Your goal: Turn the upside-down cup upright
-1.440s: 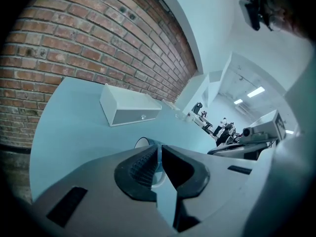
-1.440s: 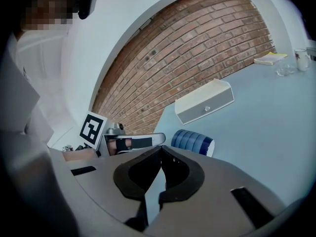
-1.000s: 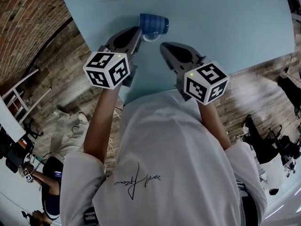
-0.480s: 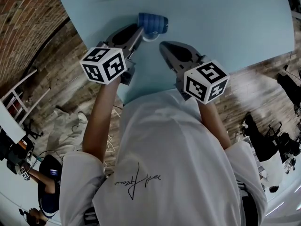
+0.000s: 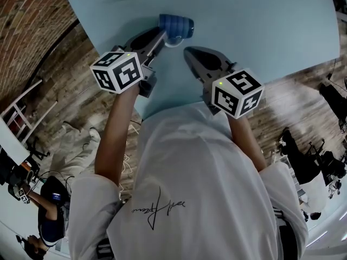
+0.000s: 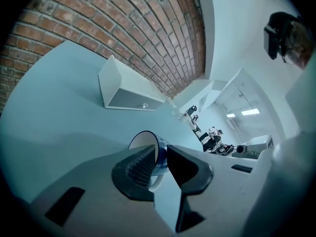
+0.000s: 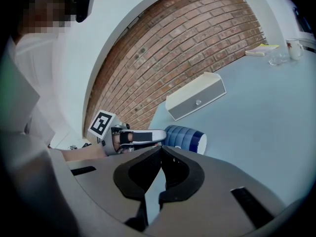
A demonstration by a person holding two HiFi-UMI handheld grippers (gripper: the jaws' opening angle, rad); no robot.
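The cup (image 5: 176, 27) looks like glazed ceramic, glossy ribbed blue outside and smooth white inside. The table (image 5: 260, 26) is smooth, matt pale blue. The left gripper (image 6: 161, 153) and right gripper (image 7: 161, 148) are matt grey plastic. The 2 black pads (image 6: 140, 167) on the left one are ribbed. The brick wall (image 6: 148, 28) is rough, the floor (image 5: 70, 91) worn wood, and the shirt (image 5: 200, 172) white cloth.

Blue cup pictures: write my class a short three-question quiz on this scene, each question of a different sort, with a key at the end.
1. True or false: the blue cup stands upright on the table.
2. Fill in: the right gripper has its jaws ____, with nothing between them.
3. What does the left gripper grip? A) the blue cup B) a white box C) nothing

Key: 1 false, it lies tipped on its side; 2 together; 3 A.
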